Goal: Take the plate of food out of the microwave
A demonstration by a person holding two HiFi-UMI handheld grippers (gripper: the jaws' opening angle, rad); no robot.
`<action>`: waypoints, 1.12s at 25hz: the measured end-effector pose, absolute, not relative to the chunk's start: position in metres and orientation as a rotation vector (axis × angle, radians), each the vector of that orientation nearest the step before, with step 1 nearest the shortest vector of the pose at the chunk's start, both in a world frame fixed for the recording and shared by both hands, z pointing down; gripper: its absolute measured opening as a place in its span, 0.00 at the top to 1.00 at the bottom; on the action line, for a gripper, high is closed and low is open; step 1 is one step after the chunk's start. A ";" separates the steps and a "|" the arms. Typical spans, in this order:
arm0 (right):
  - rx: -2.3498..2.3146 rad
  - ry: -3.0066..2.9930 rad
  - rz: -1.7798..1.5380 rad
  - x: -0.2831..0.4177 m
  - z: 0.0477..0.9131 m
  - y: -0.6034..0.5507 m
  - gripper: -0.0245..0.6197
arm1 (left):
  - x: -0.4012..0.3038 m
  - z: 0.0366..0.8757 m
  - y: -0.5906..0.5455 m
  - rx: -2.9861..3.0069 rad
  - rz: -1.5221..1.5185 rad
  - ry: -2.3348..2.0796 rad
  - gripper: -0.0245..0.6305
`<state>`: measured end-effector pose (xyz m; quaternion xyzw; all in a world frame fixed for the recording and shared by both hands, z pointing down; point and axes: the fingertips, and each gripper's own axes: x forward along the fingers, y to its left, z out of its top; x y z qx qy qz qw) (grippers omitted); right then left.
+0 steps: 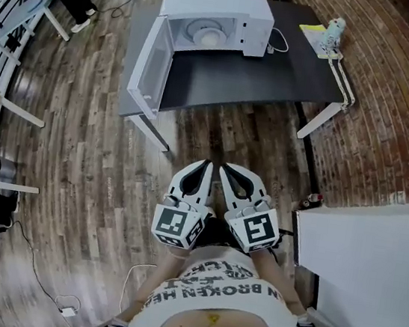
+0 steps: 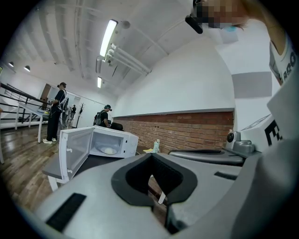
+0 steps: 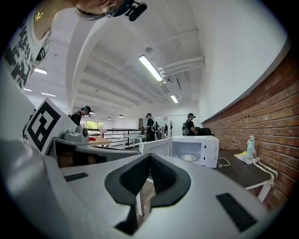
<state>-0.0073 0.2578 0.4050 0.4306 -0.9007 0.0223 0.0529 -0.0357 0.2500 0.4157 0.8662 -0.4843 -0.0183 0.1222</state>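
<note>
A white microwave [image 1: 222,14] stands on a dark table [image 1: 294,66] with its door [image 1: 149,64] swung open to the left. Inside it lies a white plate of food [image 1: 206,36], also seen in the left gripper view as a plate of food [image 2: 109,150] and in the right gripper view as a plate of food [image 3: 188,158]. My left gripper [image 1: 205,168] and right gripper [image 1: 226,171] are side by side close to my body, well short of the table. Both are shut with nothing between the jaws.
A small bottle [image 1: 333,33] on a yellow sheet sits at the table's right end, with a white cable running from the microwave. A white counter [image 1: 372,258] is at my right. Desks and people [image 2: 56,112] stand at the left and behind the table.
</note>
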 end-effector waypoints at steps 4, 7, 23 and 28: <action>1.319 -2.724 0.061 -0.011 0.405 0.250 0.95 | -0.041 0.416 0.244 2.521 -0.059 -1.414 0.95; 1.312 -2.738 0.057 -0.014 0.403 0.243 0.95 | -0.045 0.419 0.240 2.512 -0.056 -1.427 0.95; 1.190 -2.804 0.087 -0.033 0.404 0.150 0.95 | -0.058 0.420 0.151 2.456 -0.058 -1.509 0.95; 1.173 -2.824 0.069 -0.020 0.396 0.105 0.95 | -0.044 0.414 0.107 2.455 -0.061 -1.527 0.95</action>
